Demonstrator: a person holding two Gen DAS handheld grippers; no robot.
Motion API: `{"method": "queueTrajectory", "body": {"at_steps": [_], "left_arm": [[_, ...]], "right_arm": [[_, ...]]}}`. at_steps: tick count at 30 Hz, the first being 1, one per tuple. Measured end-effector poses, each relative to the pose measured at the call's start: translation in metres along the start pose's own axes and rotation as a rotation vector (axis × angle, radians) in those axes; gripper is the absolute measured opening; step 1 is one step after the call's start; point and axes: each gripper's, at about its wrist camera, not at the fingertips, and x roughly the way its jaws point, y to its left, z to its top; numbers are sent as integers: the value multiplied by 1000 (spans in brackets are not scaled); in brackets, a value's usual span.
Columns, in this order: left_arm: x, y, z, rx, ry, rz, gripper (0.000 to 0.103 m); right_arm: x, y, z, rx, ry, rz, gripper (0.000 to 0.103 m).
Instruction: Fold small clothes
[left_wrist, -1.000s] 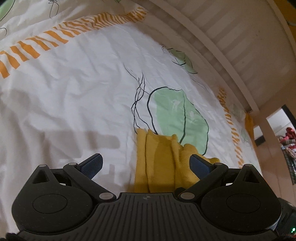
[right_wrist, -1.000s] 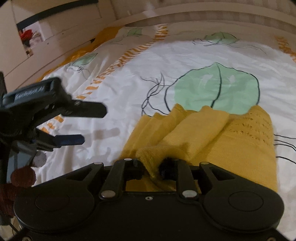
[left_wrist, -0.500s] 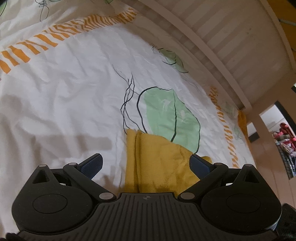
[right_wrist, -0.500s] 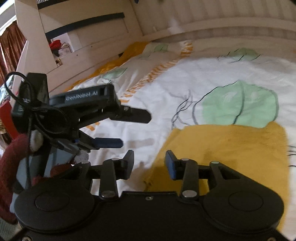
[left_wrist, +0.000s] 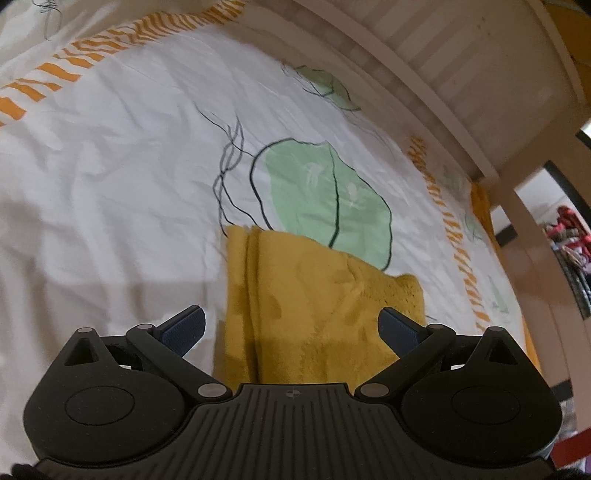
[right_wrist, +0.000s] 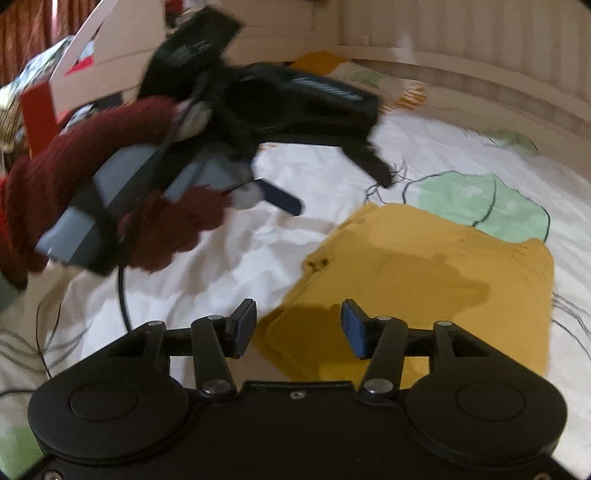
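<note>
A small mustard-yellow knitted garment (left_wrist: 317, 302) lies folded flat on the white bedspread (left_wrist: 110, 184), partly over a printed green leaf. My left gripper (left_wrist: 291, 328) hovers just above its near edge, jaws wide open and empty. In the right wrist view the same garment (right_wrist: 424, 280) is a neat rectangle. My right gripper (right_wrist: 297, 328) hangs over its near left corner, jaws still opening, nothing between the pads. The left gripper (right_wrist: 332, 181) shows blurred at upper left, held by a hand in a dark red sleeve (right_wrist: 159, 229).
The bedspread has orange striped bands (left_wrist: 110, 44) and green leaf prints (right_wrist: 480, 203). A pale slatted bed frame (left_wrist: 461, 74) borders the far side. A black cable (right_wrist: 122, 295) trails across the sheet at left. Clutter sits beyond the bed at far right (left_wrist: 569, 236).
My right gripper has let go of the garment's folded edge and its jaws have spread; the cloth now lies flat. Both grippers have shifted sideways, and the left one appears closer in the right view.
</note>
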Motion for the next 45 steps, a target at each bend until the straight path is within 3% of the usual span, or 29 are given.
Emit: {"method": "queueTrajectory", "body": {"at_steps": [6, 8, 9, 16, 22, 26, 28, 30, 42, 45], "left_arm": [[5, 0, -3, -9, 30, -46, 101], [5, 0, -2, -13, 32, -48, 101], [4, 1, -3, -18, 34, -53, 101], [8, 0, -4, -59, 88, -126, 101], [16, 0, -8, -52, 137, -101, 101], [25, 0, -11, -62, 167, -108, 100], [28, 1, -12, -74, 164, -119, 99], [29, 1, -12, -87, 154, -124, 87], [12, -2, -8, -67, 110, -79, 80], [10, 5, -7, -105, 134, -126, 81]], "right_arm": [[8, 15, -6, -114, 28, -55, 54], [9, 11, -6, -100, 32, -56, 14], [7, 6, -6, -69, 23, -53, 11], [-16, -21, -5, 80, -91, -106, 11], [-19, -37, -6, 183, -111, -76, 11], [-20, -34, -7, 187, -112, -55, 11], [-21, -29, -7, 180, -112, -46, 11], [-20, -28, -8, 176, -108, -38, 11], [-22, -30, -13, 228, -129, -14, 11], [-28, -43, -10, 286, -160, -17, 11]]}}
